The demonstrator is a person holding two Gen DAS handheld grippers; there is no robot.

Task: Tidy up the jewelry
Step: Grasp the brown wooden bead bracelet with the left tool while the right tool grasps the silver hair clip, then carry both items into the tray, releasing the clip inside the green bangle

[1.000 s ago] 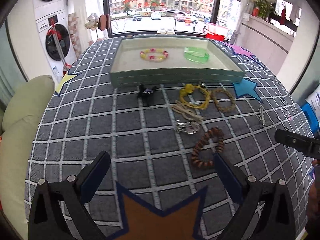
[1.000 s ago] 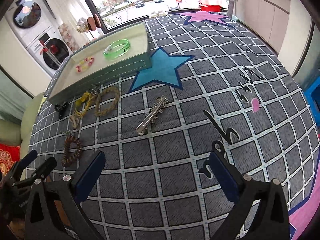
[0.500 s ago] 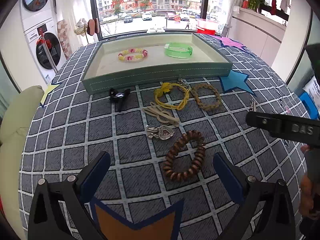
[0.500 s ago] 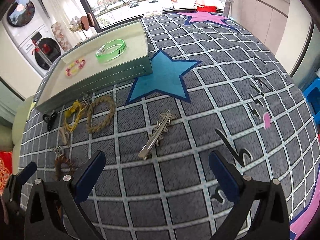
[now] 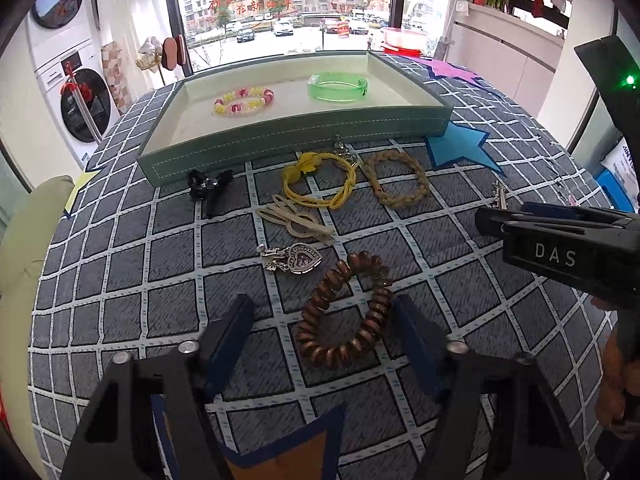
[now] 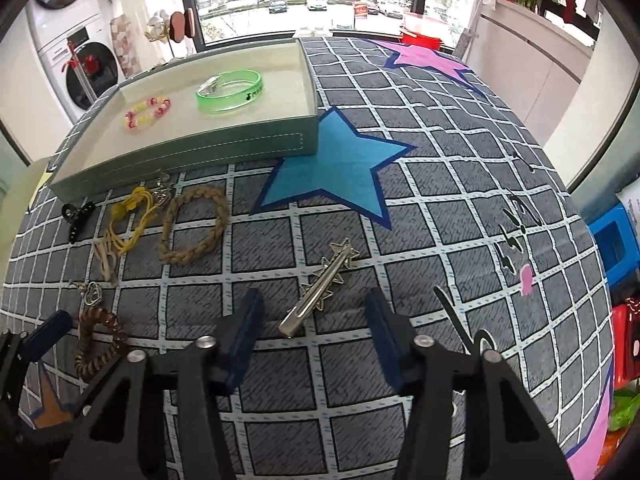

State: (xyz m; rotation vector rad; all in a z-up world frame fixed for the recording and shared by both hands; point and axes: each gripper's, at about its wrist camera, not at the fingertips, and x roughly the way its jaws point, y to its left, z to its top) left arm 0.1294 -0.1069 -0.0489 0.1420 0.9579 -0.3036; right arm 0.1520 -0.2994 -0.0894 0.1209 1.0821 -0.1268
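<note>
In the left wrist view my left gripper (image 5: 320, 320) hangs low over the checked cloth. Its jaws are closing around a brown spiral bracelet (image 5: 344, 312); the left pad still stands clear of it. In the right wrist view my right gripper (image 6: 314, 320) is also closing. The lower end of a silver star hair clip (image 6: 320, 292) lies between its fingers, untouched. The green tray (image 5: 296, 144) at the back holds a pink-and-yellow beaded bracelet (image 5: 244, 101) and a green bangle (image 5: 338, 86).
In front of the tray lie a black claw clip (image 5: 208, 188), a yellow cord bracelet (image 5: 320, 184), a braided tan bracelet (image 5: 396, 182), a beige clip (image 5: 296, 220) and a heart pendant (image 5: 298, 258). The right tool's black body (image 5: 560, 248) reaches in from the right.
Both grippers have come closer to the cloth and their fingers have drawn inward. The brown bracelet now lies between the left fingers, the star clip's end between the right ones.
</note>
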